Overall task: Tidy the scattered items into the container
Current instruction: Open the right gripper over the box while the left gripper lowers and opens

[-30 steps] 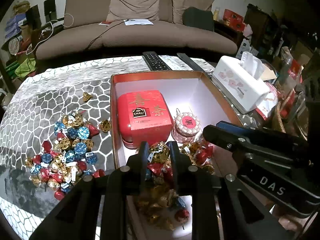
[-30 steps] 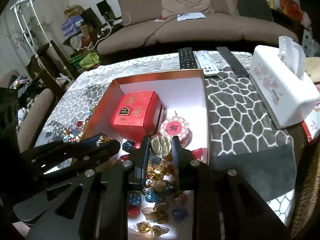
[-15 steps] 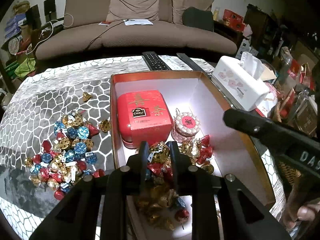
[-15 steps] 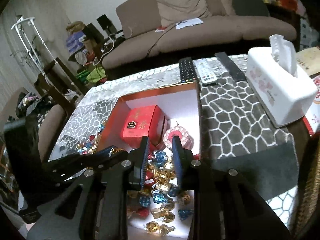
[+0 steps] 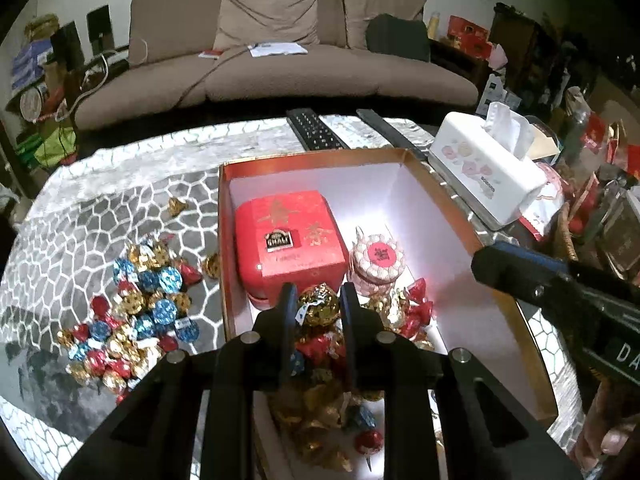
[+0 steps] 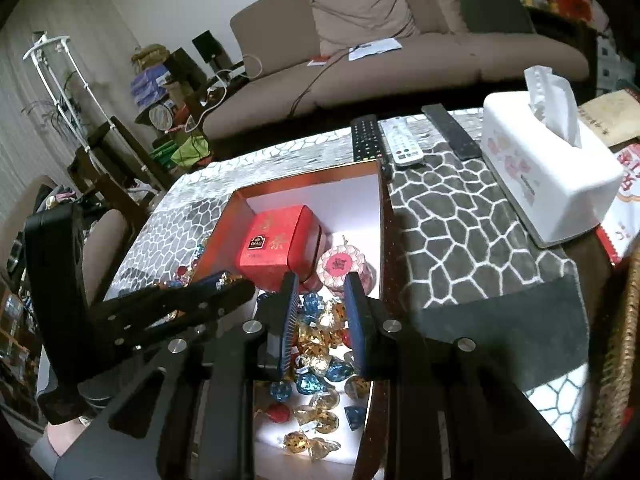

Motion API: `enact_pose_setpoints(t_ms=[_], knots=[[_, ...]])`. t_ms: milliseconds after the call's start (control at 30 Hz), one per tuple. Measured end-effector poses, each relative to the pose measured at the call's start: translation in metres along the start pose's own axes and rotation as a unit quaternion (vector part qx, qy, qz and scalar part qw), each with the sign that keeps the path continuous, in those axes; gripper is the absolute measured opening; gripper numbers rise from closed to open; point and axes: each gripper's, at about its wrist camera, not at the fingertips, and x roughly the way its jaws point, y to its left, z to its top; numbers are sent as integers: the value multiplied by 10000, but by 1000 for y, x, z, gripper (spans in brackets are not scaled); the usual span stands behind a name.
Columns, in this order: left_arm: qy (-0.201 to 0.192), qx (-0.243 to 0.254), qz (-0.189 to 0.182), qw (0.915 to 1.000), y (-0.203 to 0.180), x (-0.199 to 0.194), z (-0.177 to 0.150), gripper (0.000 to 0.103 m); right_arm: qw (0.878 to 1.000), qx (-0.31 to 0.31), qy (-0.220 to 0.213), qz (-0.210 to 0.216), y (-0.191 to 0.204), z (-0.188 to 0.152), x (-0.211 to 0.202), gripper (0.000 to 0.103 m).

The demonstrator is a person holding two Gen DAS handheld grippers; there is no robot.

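two grippers hang over the near end of the container [image 5: 496, 312], a shallow rectangular cardboard box with red outer walls, a copper-toned rim and smooth white inside. the left gripper [image 5: 315, 304] is clenched on a gold foil candy [image 5: 318, 305], crinkled and round, held above the heap of wrapped candies [image 5: 320, 392] on the box floor. the right gripper [image 6: 322, 300] has its ribbed pads drawn close with nothing pinched between them; it hovers above the gold and blue sweets at the near wall. in the left wrist view its black body crosses the box's right rim, narrowing the room on that side.

past the heap the floor is bare white only in a strip along the far and right walls. a glossy red tin [image 5: 290, 242] with rounded corners sits against the left wall, and a small round pink-and-white tin [image 5: 378, 260] stands just beside it.

left of the box, on the grey cloth [image 5: 100, 200] with its white cracked-stone pattern, lies the scattered pile [image 5: 140, 308] of red, blue and gold foil sweets, near the box's left wall but not touching; a few gold strays lie farther off.

beyond the far rim are three remotes [image 6: 402, 142], a white tissue box [image 6: 544, 180] well right, then a brown sofa [image 5: 280, 68].
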Motion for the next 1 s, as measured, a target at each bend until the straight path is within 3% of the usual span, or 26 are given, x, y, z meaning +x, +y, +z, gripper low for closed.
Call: enact_pose_setpoints(t_ms=[433,933,1000], knots=[[25,10,-128,9999,2,-2,9,22,9983,-543,5,-196,23,-7,0,23],[291,174,-437,9985,5,7,10,23,9967,-793,72,-121,39,-15,5,24],[303,144,-401,9986,6,7,11,31,9963,-843,84,-141,40,-17,5,25]])
